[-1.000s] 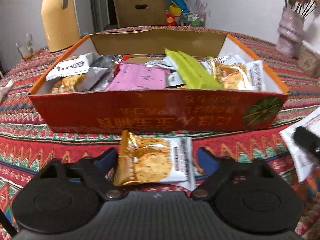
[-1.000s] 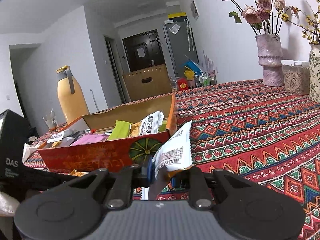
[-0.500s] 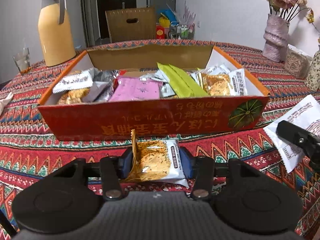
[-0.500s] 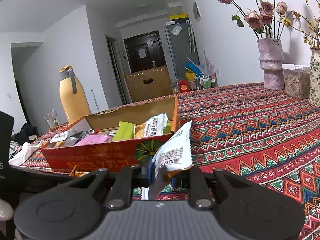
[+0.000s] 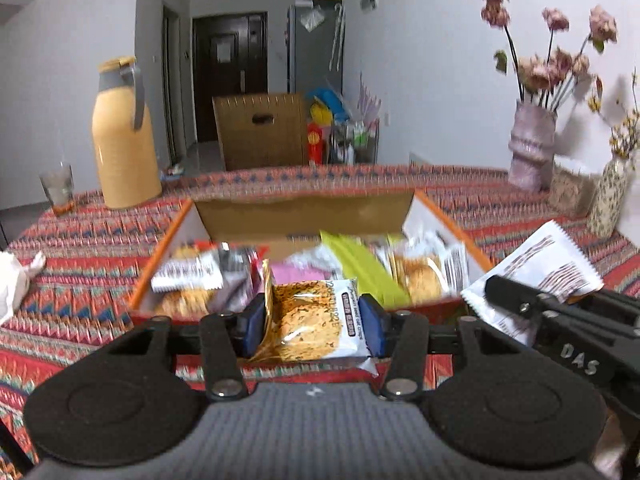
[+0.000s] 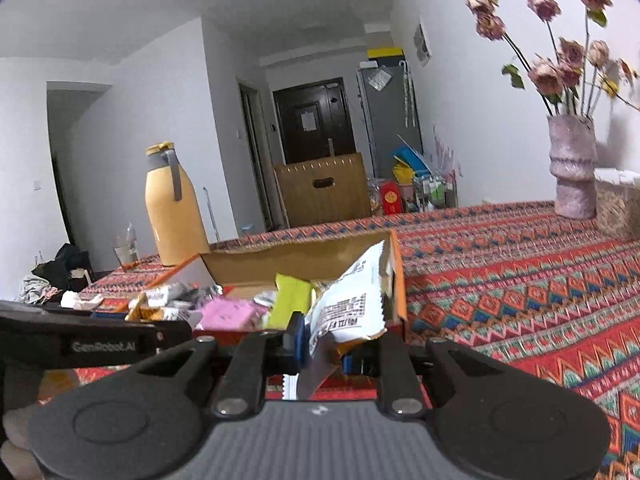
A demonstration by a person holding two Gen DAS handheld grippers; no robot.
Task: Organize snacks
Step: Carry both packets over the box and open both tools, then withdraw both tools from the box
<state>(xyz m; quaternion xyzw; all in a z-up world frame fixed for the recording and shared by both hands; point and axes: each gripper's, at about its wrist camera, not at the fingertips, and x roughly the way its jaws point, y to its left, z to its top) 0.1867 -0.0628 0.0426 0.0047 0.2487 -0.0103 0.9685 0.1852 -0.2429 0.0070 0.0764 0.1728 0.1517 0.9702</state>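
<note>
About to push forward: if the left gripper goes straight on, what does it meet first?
Probably the box's contents: the left gripper, shut on a cookie pack, points over the near wall toward the pink packet. Depth unclear.

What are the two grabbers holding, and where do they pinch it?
The left gripper squeezes a cracker packet by its two side edges. The right gripper pinches a white snack packet by its lower end.

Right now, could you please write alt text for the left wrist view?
The left hand-held gripper clamps a cracker packet just before an open orange snack box on a patterned tablecloth. At right, the right hand-held gripper holds a white packet.
</note>
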